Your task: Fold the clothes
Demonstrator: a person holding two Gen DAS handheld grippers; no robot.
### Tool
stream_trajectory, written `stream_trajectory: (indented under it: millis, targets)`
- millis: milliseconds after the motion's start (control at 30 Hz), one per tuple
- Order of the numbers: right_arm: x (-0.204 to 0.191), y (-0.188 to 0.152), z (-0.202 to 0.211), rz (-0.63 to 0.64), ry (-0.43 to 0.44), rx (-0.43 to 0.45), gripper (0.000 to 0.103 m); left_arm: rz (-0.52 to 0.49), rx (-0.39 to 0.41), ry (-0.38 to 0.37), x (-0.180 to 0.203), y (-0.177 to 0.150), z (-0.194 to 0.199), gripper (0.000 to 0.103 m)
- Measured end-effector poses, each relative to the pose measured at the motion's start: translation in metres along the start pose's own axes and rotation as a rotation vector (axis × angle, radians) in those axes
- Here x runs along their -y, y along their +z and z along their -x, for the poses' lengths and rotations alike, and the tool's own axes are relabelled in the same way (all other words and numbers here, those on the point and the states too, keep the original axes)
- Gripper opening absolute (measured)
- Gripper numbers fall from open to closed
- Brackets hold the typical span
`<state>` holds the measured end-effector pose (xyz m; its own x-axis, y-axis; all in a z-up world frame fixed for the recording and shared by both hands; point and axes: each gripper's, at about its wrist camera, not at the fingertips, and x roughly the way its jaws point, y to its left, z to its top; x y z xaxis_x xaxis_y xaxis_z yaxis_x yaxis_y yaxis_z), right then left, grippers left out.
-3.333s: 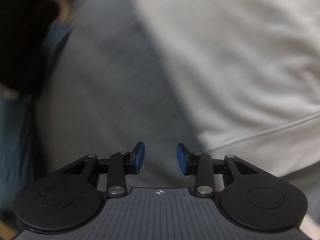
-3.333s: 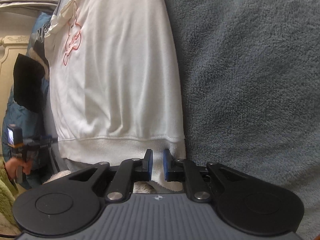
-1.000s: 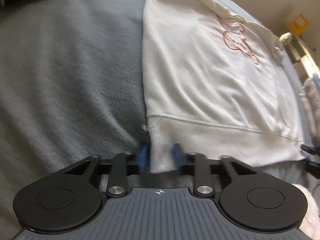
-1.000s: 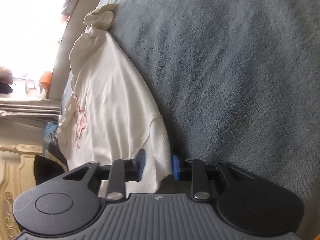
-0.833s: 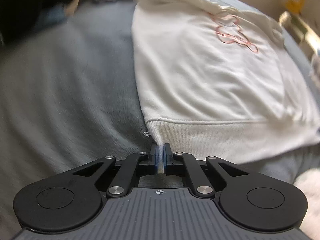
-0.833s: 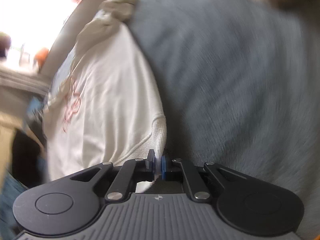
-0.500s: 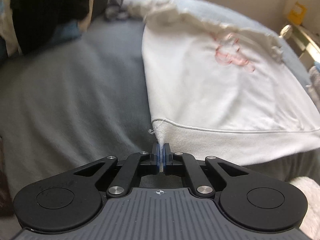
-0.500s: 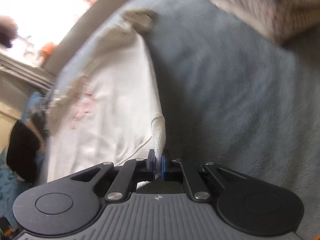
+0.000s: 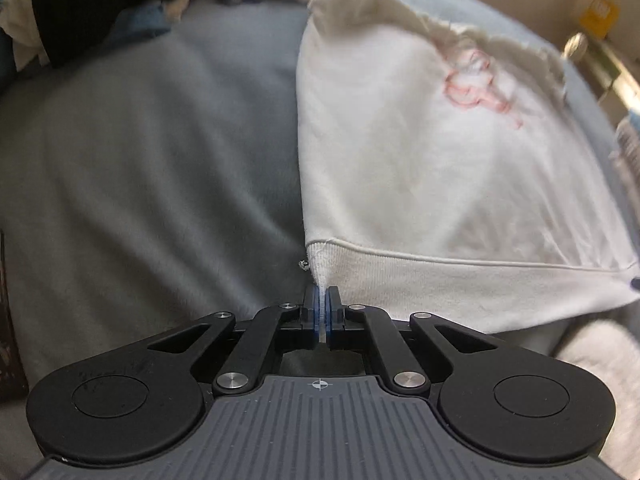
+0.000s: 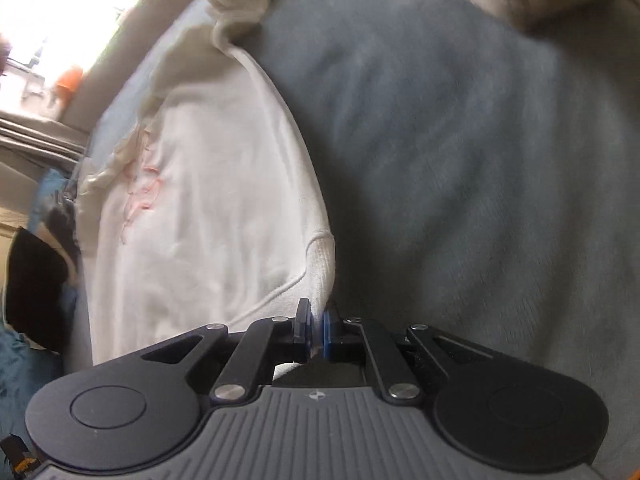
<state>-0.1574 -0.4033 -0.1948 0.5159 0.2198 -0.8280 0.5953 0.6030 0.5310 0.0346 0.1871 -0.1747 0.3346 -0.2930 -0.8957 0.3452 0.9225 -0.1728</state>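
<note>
Two grippers pinching: left gripper [image 9: 322, 300] clamps the white sweatshirt [image 9: 420, 152] hem's lower-left corner, right gripper [image 10: 315, 320] nips its opposite corner, grey fleece blanket [image 9: 140, 160] underneath.

The white cotton-like sweatshirt [image 9: 420, 152] looks soft and matt, smooth across its body, with a ribbed knit hem band [image 9: 460, 288] and a thin pink stitched outline [image 9: 476, 80] on the chest. It lies on a grey fleece blanket [image 9: 152, 168], fuzzy and napped, without shine. The left gripper [image 9: 321, 308] and the right gripper [image 10: 315, 330] are matt black plastic with small bright metal pivot pins [image 9: 231, 381] and blue rubbery pads [image 10: 326, 332]; their grey housings [image 10: 316, 432] are finely ridged and dull.
</note>
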Motion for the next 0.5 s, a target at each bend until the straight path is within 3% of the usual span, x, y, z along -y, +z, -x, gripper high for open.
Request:
stream_trajectory:
  millis: [133, 200, 333, 500]
  targets:
    - [-0.032, 0.008, 0.040, 0.105, 0.085, 0.115, 0.005, -0.042, 0.084, -0.009, 0.002, 0.006, 0.029, 0.002]
    - [-0.036, 0.007, 0.046, 0.144, 0.070, 0.114, 0.005, -0.051, 0.066, -0.002, 0.000, 0.004, 0.024, 0.002]
    - [-0.011, 0.001, 0.003, 0.077, -0.023, 0.026, 0.005, -0.076, -0.018, 0.016, 0.004, -0.003, -0.012, 0.002]
    - [0.013, -0.007, -0.039, 0.041, -0.081, -0.021, 0.005, -0.176, -0.026, 0.048, 0.014, -0.009, -0.032, 0.002]
